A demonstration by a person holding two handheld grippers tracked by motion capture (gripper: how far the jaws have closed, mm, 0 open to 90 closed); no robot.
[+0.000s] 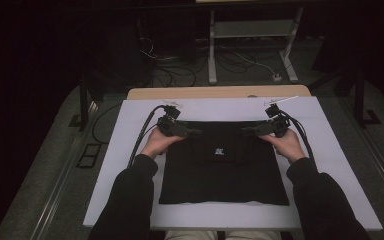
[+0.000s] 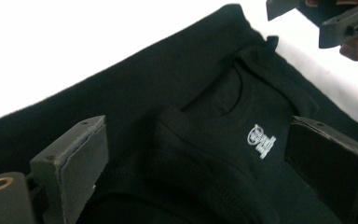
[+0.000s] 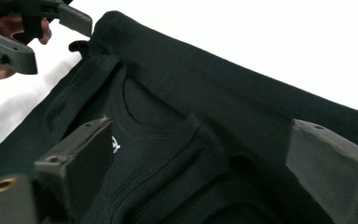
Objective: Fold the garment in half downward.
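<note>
Lying flat on the white rectangular surface (image 1: 130,165): folded black cotton T-shirt (image 1: 223,175), small white logo (image 1: 219,150) facing up. Hovering over its far corners, jaws gaping, gripping nothing: left hand-held gripper (image 1: 196,133), right hand-held gripper (image 1: 246,131).

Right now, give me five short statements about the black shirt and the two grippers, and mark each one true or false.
1. The black shirt lies folded on a white sheet. True.
2. The left gripper is clamped on a red towel. False: its jaws stand open over the black shirt, gripping nothing.
3. The right gripper has its jaws open. True.
4. The small white logo sits below the shirt's neckline. True.
5. Both grippers are at the shirt's near edge, by the person's body. False: they are at the far edge, one at each top corner.
</note>
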